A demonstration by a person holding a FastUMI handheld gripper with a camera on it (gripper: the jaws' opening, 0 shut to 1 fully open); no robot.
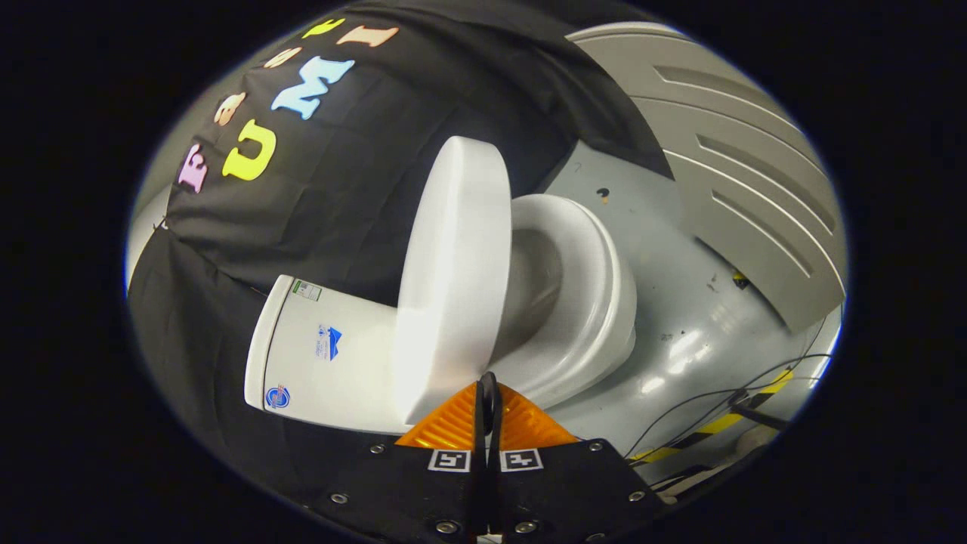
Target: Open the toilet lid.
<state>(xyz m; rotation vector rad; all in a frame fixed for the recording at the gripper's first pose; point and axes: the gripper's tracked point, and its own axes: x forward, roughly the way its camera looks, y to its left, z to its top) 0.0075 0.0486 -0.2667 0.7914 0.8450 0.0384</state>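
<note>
The white toilet appears turned sideways in this tilted view. Its lid (453, 264) is lifted well off the seat (597, 295) and stands at a steep angle between the seat and the tank (332, 347), so the bowl's inside (538, 291) is exposed. My gripper (488, 384) is shut, its two fingers pressed together with nothing between them. The tips rest at the lid's front rim, right where lid and seat part. I cannot tell whether they touch the lid.
Beyond the toilet lies a glossy grey floor (680, 317). A grey ribbed panel (744, 174) stands past it. Thin black cables (725, 393) and a strip of yellow-black tape (714, 427) run across the floor beside the bowl.
</note>
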